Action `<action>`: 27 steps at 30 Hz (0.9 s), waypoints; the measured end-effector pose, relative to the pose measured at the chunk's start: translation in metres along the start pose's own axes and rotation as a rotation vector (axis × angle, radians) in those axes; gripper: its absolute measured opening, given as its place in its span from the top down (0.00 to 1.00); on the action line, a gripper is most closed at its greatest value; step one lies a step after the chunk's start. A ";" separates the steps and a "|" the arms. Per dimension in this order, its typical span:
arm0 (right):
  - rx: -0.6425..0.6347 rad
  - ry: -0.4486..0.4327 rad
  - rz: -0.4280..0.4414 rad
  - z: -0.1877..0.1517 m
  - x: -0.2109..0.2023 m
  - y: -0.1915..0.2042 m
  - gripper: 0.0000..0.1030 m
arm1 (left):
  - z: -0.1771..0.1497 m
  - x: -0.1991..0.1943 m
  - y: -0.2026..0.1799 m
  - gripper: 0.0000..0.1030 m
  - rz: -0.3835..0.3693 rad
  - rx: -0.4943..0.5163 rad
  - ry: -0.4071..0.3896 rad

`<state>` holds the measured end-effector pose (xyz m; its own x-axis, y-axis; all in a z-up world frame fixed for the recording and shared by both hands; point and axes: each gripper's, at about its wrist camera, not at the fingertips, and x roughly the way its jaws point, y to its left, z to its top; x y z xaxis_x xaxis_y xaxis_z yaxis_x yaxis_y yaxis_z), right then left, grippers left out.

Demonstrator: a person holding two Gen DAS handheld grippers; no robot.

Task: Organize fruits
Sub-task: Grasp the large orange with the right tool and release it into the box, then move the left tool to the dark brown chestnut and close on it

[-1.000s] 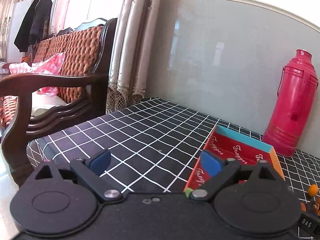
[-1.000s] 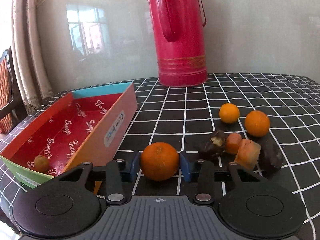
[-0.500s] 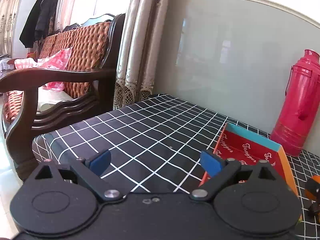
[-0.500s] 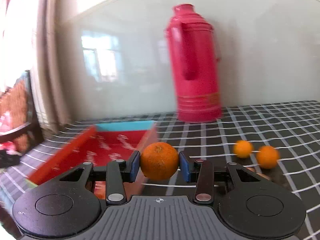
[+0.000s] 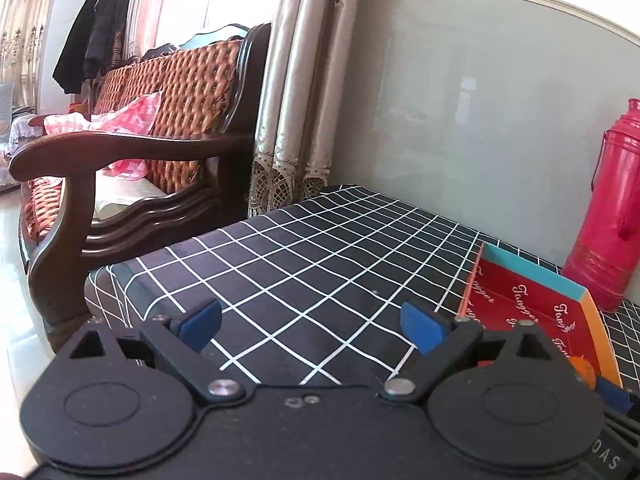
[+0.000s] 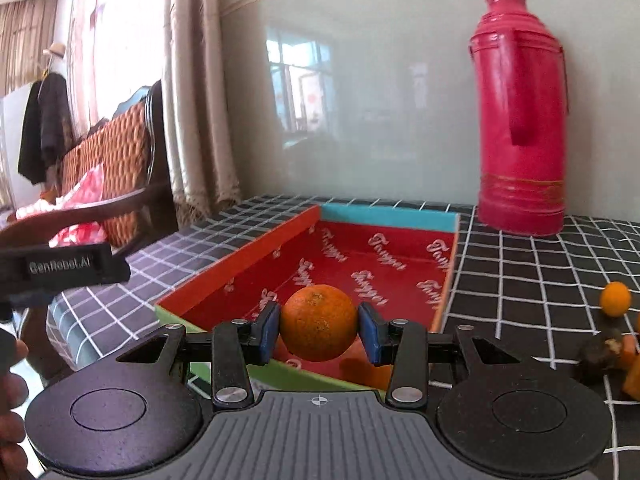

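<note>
The right gripper [image 6: 319, 328] had just been loosening, jaws apart around the orange [image 6: 319, 322], low center frame over the red box [image 6: 256, 254]. The left gripper [image 5: 310, 326] gaped wide, empty, above the checked tablecloth [image 5: 320, 264].

orange: round, bright orange fruit [image 6: 319, 322] with dimpled peel, lower middle of the right wrist frame, between two blue pads, over the near end of the box
box: shallow open cardboard box [image 6: 248, 258], red inside with pale script lettering, teal far wall, orange-red side walls, green near edge; middle of the right wrist frame, lengthwise away from the camera; lower right in the left wrist frame [image 5: 532, 304]
small orange: smaller round orange fruit [image 6: 615, 299], right edge of the right wrist frame, on the checked cloth, well apart from the box
dark fruits: brown-black lump [image 6: 600, 353] with orange pieces just beside it, lower right edge, blurred
</note>
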<state>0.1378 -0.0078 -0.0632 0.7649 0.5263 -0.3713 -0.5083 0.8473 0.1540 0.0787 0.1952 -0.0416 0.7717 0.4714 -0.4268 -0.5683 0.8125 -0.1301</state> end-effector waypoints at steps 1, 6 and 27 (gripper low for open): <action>-0.002 -0.009 -0.001 0.001 0.000 -0.001 0.43 | 0.000 0.000 0.001 0.13 0.000 -0.001 0.000; 0.009 -0.124 -0.058 0.006 -0.019 -0.010 0.22 | 0.002 0.000 0.002 0.13 -0.003 -0.011 -0.004; 0.101 -0.203 -0.804 0.008 -0.089 -0.107 0.00 | -0.021 -0.036 -0.087 0.12 -0.318 0.192 -0.087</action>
<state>0.1274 -0.1452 -0.0388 0.9406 -0.2476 -0.2322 0.2539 0.9672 -0.0029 0.0947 0.1001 -0.0334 0.9270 0.2056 -0.3137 -0.2388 0.9685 -0.0707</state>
